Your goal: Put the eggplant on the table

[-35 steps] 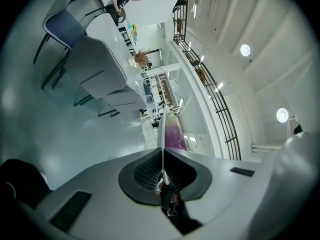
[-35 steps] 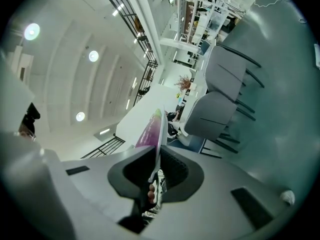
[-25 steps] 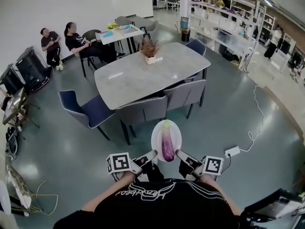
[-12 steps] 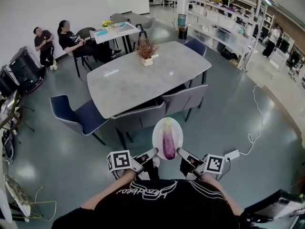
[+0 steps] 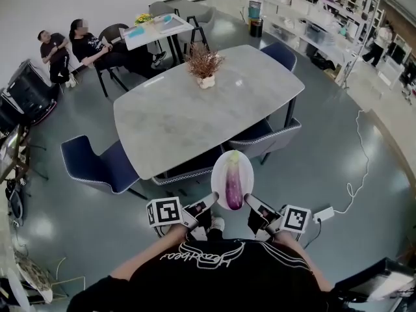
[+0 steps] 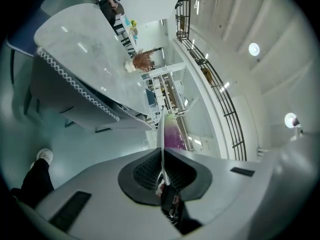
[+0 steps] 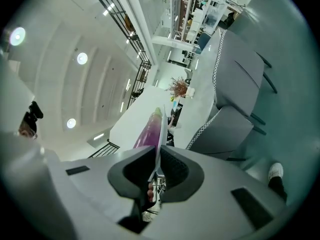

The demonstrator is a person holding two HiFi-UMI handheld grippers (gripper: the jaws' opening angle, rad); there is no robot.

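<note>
Both hands on the round white plate (image 5: 218, 177). The left gripper (image 5: 211, 199) and right gripper (image 5: 250, 201) each have their fingers nearly closed, pinching its near rim. The long purple eggplant (image 5: 234, 186) lies along the plate, in the air just short of the grey stone desk (image 5: 188, 109). To land it well, I'd keep both sides level and clear the grey chair backs (image 5: 273, 132). The head view shows me the desk's bare near half. Only the gripper views show the rim pinched edge-on.
</note>
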